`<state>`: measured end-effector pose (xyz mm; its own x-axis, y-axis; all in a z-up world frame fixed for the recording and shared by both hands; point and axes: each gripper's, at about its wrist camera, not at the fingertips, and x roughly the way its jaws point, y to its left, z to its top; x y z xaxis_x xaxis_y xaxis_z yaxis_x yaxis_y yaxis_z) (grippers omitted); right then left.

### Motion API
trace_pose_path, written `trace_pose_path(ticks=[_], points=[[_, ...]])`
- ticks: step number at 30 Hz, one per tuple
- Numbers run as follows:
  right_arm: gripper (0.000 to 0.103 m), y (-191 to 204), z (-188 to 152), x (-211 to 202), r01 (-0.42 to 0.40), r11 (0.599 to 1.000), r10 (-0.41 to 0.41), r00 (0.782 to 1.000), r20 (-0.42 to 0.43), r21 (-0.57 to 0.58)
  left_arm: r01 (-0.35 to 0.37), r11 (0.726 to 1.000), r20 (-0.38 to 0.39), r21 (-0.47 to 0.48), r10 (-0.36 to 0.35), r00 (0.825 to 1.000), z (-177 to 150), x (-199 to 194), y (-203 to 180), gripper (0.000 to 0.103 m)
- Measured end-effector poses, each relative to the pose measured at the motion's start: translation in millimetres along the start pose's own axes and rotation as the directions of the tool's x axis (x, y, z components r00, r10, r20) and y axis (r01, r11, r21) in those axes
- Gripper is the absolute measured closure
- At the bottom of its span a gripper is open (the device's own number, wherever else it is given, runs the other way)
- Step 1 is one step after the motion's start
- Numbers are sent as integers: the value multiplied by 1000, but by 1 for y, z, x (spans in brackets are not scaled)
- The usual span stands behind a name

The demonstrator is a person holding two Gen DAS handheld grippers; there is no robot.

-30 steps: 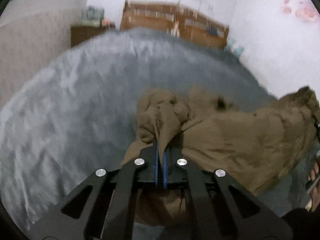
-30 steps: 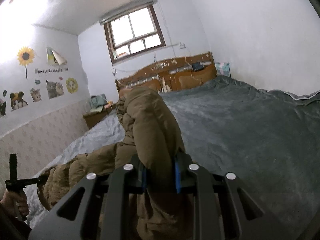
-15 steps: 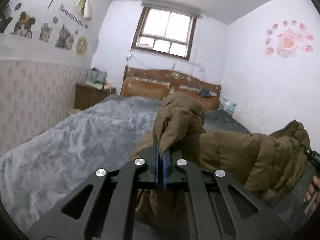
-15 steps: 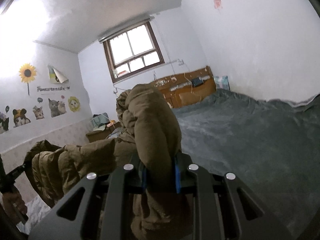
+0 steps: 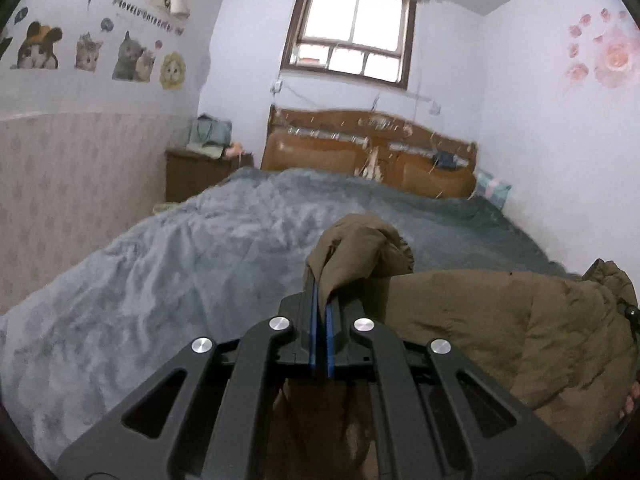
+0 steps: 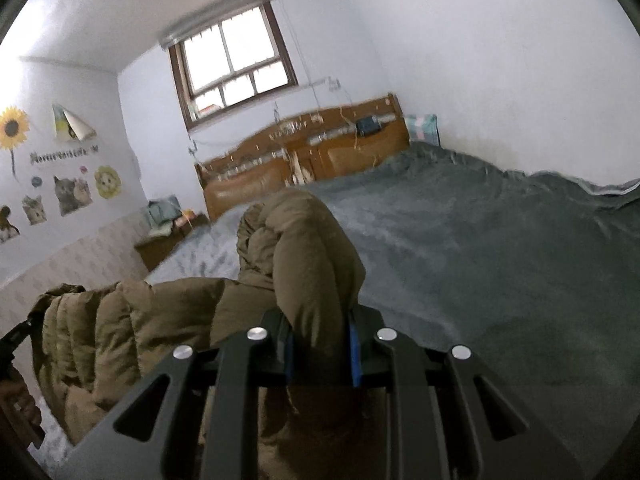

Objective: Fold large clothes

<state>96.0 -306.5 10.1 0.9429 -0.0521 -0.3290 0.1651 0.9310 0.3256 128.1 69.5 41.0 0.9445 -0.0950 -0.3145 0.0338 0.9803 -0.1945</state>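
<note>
A: What is nearest in the left wrist view?

B: The left gripper (image 5: 320, 312). Its two blue pads are pressed together on a thin fold of the brown padded coat (image 5: 500, 328). The pinched cloth stands up above the fingertips in a small bunch.

A: And the right one?

B: The right gripper (image 6: 320, 340) is clamped on a much thicker roll of the same coat (image 6: 304, 264). The jaws stand a little apart because the padding fills the gap between them.

A: Where is the coat, then?

B: It hangs stretched between the two grippers, lifted above the grey blanket (image 5: 180, 280) that covers the bed. In the right wrist view its quilted body runs to the left, to the other gripper, where part of a hand (image 6: 16, 396) shows at the edge of the picture. Whether the lower hem touches the blanket, I cannot tell.

A: What is behind it?

B: The blanket goes on to a wooden headboard (image 5: 372, 160). Left of the bed is a nightstand (image 5: 196, 172) with a few things on top. Above the headboard is a window (image 5: 352, 52), and cat stickers (image 5: 80, 52) are on the left wall.
</note>
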Motion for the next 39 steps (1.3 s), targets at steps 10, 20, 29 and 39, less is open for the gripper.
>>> trace_pose_path(ticks=[10,20,29,39], points=[[61,-18,-64,100,99,993,-115,946,-302,-68,-147,988,-449,40,149,881,-98,116,39,64],[8,-16,-20,32,174,984,-178,971,-157,-38,-163,975,-222,-154,126,967,-35,32,54,20],[2,100,-37,49,-63,977,31,987,-157,-205,12,988,-132,157,9,991,-44,7,-60,3],[2,116,-94,106,-54,936,-60,950,-308,-349,-27,966,-308,259,109,945,-103,78,-65,3]])
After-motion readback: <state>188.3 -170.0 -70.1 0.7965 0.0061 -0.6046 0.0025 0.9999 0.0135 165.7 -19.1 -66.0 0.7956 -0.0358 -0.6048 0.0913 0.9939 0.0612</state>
